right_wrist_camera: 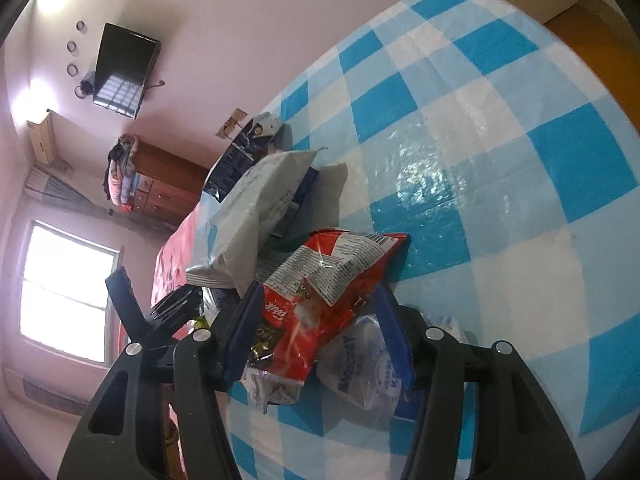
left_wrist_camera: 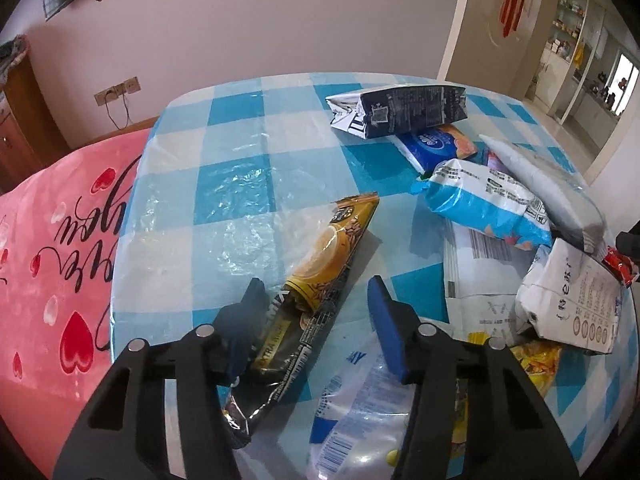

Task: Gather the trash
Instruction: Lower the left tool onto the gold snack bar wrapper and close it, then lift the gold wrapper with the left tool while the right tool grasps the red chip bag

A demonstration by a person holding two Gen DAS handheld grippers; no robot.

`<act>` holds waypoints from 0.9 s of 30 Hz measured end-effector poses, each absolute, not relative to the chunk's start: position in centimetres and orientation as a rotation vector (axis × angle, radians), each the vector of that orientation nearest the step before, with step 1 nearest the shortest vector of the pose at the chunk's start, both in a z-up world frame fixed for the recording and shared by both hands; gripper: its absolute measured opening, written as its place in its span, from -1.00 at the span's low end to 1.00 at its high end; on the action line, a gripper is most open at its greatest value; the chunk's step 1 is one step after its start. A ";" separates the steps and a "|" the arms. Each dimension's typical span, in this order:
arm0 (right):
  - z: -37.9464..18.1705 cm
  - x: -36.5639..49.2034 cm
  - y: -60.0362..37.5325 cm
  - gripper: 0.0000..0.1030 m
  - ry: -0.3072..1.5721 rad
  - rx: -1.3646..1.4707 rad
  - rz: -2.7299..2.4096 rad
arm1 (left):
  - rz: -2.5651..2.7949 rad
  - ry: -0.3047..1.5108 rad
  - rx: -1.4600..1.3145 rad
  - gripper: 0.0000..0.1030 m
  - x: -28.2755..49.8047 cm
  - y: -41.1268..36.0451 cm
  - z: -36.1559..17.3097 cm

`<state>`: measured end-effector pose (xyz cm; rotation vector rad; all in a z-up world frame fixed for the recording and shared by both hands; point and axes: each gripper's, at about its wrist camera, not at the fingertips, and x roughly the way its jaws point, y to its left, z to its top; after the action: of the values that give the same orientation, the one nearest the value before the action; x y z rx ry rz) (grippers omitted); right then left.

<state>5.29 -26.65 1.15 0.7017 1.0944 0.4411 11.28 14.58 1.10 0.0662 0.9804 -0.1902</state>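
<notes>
Empty wrappers lie on a table with a blue and white checked cloth point(left_wrist_camera: 240, 152). In the left wrist view my left gripper point(left_wrist_camera: 316, 292) is open, and a gold and black coffee-mix wrapper point(left_wrist_camera: 324, 264) lies between its fingers, against the left finger. In the right wrist view my right gripper point(right_wrist_camera: 320, 300) has a crumpled red snack wrapper point(right_wrist_camera: 320, 296) between its fingers; I cannot tell whether they pinch it. A clear plastic bag with blue print point(right_wrist_camera: 368, 364) lies under it.
A pile of trash fills the table's right: a dark blue carton point(left_wrist_camera: 400, 110), a blue tissue pack point(left_wrist_camera: 436, 146), a blue and white bag point(left_wrist_camera: 484, 200), a grey mailer point(left_wrist_camera: 548, 188), a white pouch point(left_wrist_camera: 572, 300). A pink blanket point(left_wrist_camera: 56, 240) lies left of the table.
</notes>
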 end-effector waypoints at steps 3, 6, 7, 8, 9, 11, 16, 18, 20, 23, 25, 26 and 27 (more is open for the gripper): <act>0.6 5.7 -26.4 0.12 1.105 0.709 0.438 | -0.164 0.975 0.081 -0.16 11.1 14.6 1.1; 0.3 6.4 -26.2 0.12 1.105 0.711 0.424 | -0.152 0.967 0.075 -0.23 10.7 14.6 1.1; 0.2 6.5 -26.2 0.12 1.101 0.714 0.421 | -0.149 0.964 0.068 -0.27 10.6 14.5 1.2; 0.1 6.6 -26.2 0.12 1.092 0.716 0.417 | -0.151 0.963 0.060 -0.29 10.4 14.5 1.2; 0.1 6.5 -26.2 0.08 1.082 0.714 0.412 | -0.157 0.962 0.045 -0.32 10.2 14.4 1.2; -0.1 6.3 -26.1 -0.13 1.074 0.697 0.390 | -0.157 0.960 0.020 -0.34 9.8 14.2 1.3; -0.1 5.1 -26.0 -0.17 1.032 0.680 0.385 | -0.189 0.953 -0.013 -0.35 7.9 13.1 1.2; 0.1 4.7 -25.3 -0.17 1.019 0.625 0.375 | -0.199 0.953 -0.020 -0.35 7.1 12.6 1.2; 0.5 4.4 -24.7 -0.18 1.005 0.578 0.373 | -0.213 0.954 -0.042 -0.35 6.2 12.1 1.2; 0.9 3.5 -23.9 -0.40 0.980 0.534 0.389 | -0.215 0.951 -0.059 -0.35 5.0 11.7 1.1; 1.0 3.1 -23.7 -0.50 0.972 0.524 0.398 | -0.221 0.952 -0.088 -0.35 4.4 11.7 1.1; 1.0 2.8 -23.6 -0.51 0.967 0.525 0.404 | -0.223 0.953 -0.100 -0.35 4.1 11.7 1.1; 1.0 2.5 -23.7 -0.52 0.964 0.531 0.410 | -0.224 0.952 -0.109 -0.36 3.8 11.7 1.1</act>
<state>2.53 -23.65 0.95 0.5311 0.9636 0.4099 3.80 11.71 1.07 -0.1090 0.9521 -0.2237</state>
